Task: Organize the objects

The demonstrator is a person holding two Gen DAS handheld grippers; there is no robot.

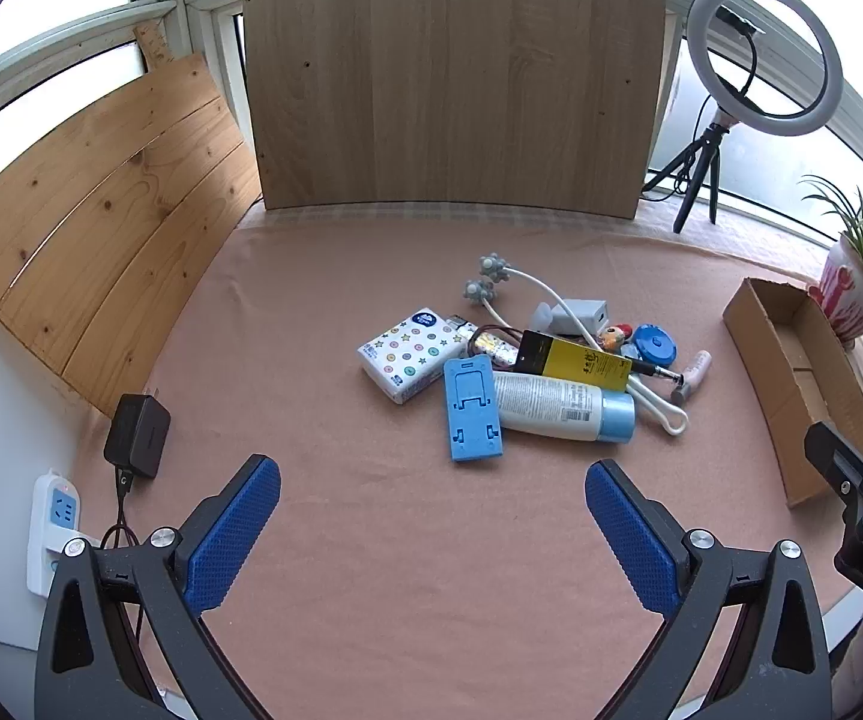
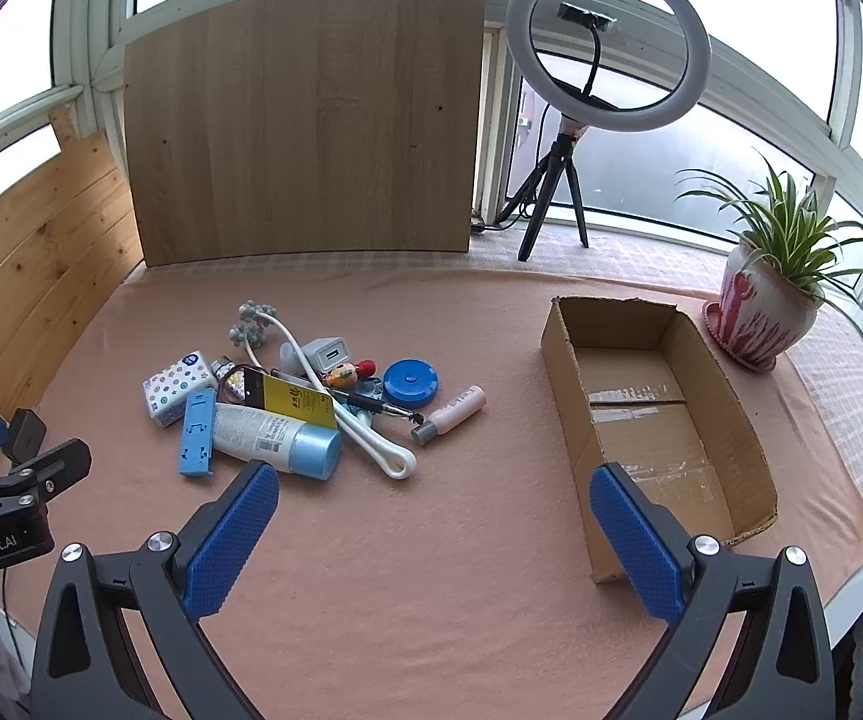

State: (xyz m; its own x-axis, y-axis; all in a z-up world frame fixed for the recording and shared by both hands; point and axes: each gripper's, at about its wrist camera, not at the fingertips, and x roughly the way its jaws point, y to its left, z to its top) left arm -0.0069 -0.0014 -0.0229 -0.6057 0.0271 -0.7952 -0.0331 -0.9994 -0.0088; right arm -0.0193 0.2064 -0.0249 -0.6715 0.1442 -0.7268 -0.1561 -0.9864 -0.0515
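Two tools hang over the pink-covered counter (image 2: 431, 540) — the left tool (image 1: 431, 516) and the right tool (image 2: 434, 519) — and both stand spread wide with nothing between their blue pads. Neither touches anything; bare cloth shows under each.

Near the middle of the counter sits the jumble of small things. A star-patterned tissue pack (image 1: 410, 354) lies at the pile's left end, with a blue phone stand (image 1: 472, 411) flat just beside it. A white bottle with a pale blue cap (image 1: 563, 407) lies on its side against the stand, and a yellow and black box (image 1: 575, 360) rests tilted across it. Behind them — a white massager with grey knobbed heads (image 1: 494, 269), a small grey box (image 1: 581, 315) and a round blue tape measure (image 1: 655, 345). A little pink bottle (image 2: 455, 411) lies at the pile's right end.

Toward the counter's right edge, well apart from the pile, an open cardboard box (image 2: 569, 396) holds nothing but tape on its floor. A potted plant (image 2: 761, 312) stands at the far right corner, touching nothing, and a ring light (image 2: 608, 48) on a tripod stands along the far edge.
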